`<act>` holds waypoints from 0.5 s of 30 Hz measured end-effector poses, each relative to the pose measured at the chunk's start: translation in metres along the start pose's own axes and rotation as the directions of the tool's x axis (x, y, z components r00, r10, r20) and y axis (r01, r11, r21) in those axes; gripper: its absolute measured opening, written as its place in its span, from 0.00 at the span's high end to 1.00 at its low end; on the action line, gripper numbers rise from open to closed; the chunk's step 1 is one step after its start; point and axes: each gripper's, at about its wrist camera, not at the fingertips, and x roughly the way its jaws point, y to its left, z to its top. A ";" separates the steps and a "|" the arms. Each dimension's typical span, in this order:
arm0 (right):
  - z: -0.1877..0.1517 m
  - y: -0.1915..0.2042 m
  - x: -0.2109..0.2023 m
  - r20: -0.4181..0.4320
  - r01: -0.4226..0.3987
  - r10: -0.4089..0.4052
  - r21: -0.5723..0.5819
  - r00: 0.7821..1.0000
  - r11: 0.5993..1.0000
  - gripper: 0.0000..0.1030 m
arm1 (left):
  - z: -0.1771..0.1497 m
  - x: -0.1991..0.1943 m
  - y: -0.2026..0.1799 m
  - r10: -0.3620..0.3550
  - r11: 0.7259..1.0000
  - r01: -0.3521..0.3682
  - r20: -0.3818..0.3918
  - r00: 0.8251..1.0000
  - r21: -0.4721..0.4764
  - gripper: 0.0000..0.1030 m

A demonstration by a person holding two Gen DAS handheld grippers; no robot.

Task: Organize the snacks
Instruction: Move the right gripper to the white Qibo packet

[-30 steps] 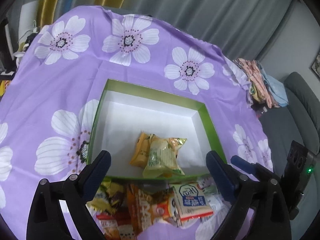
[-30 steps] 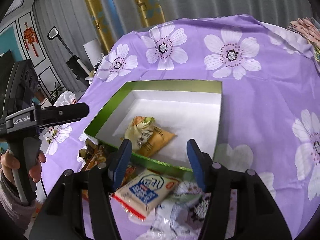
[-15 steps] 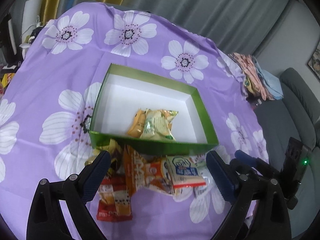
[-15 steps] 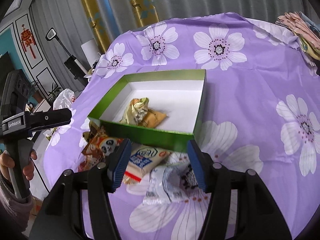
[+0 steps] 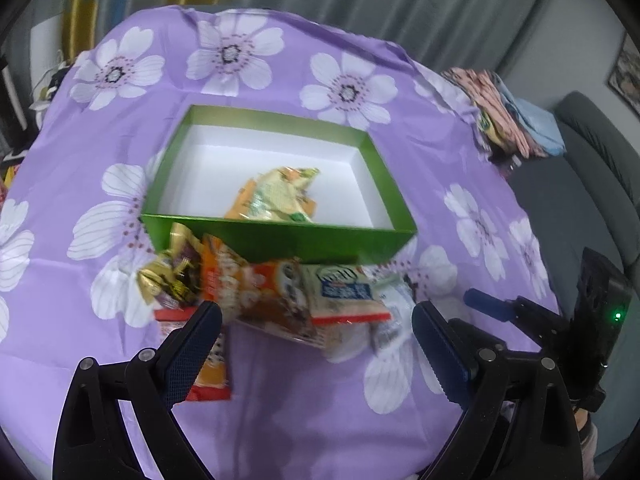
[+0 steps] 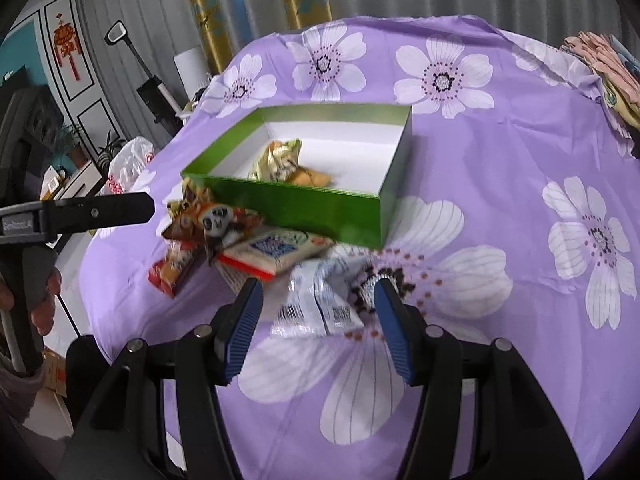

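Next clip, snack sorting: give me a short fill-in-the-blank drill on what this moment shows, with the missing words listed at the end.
1. The green box holds ____ snack packets; the rest lie outside it.
2. The loose snack pile lies on the ____ flowered cloth, against the box's near wall.
3. The right gripper is open above a ____ packet with barcodes.
4. The left gripper is open and holds ____.

Missing words: two; purple; white; nothing
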 end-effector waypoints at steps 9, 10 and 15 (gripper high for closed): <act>-0.014 -0.009 0.002 -0.023 -0.001 0.001 -0.019 1.000 1.000 0.44 | -0.016 0.025 -0.028 -0.063 0.998 0.065 -0.088 0.994 0.011 0.07; -0.015 -0.010 0.002 -0.025 -0.001 0.001 -0.020 1.000 1.000 0.44 | -0.018 0.029 -0.030 -0.074 0.997 0.075 -0.101 0.992 0.006 0.07; -0.021 -0.013 0.010 -0.051 -0.013 0.011 -0.039 0.999 0.999 0.44 | -0.024 0.046 -0.041 -0.104 0.994 0.105 -0.151 0.983 0.004 0.07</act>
